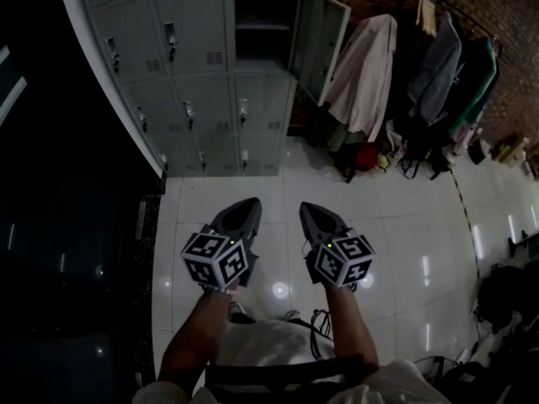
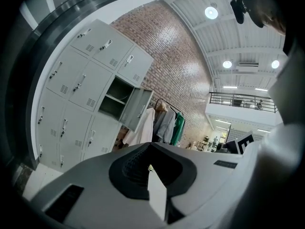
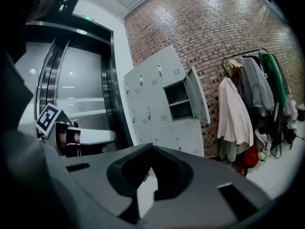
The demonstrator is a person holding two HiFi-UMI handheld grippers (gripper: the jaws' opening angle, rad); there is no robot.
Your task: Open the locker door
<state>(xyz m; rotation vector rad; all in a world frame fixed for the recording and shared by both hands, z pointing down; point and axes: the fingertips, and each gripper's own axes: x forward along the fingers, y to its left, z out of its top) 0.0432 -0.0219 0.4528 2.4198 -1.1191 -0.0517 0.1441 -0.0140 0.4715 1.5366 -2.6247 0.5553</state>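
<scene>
The grey metal locker door [image 1: 318, 45] stands swung open to the right on the upper right compartment of a bank of pale grey metal lockers [image 1: 194, 99]. The dark inside of that compartment, with a shelf, is exposed. The other doors in the bank are closed.

Both grippers are held low over the white glossy tiled floor [image 1: 404, 217], well apart from the lockers and touching nothing. The left gripper [image 1: 244, 204] has its jaws pressed together with nothing between them. The right gripper [image 1: 312, 209], side by side with it, also has its jaws pressed together and empty.

To the right of the lockers, a pale pink coat [image 1: 366, 74] and darker garments hang on a clothes rail against a red brick wall [image 3: 214, 27].
</scene>
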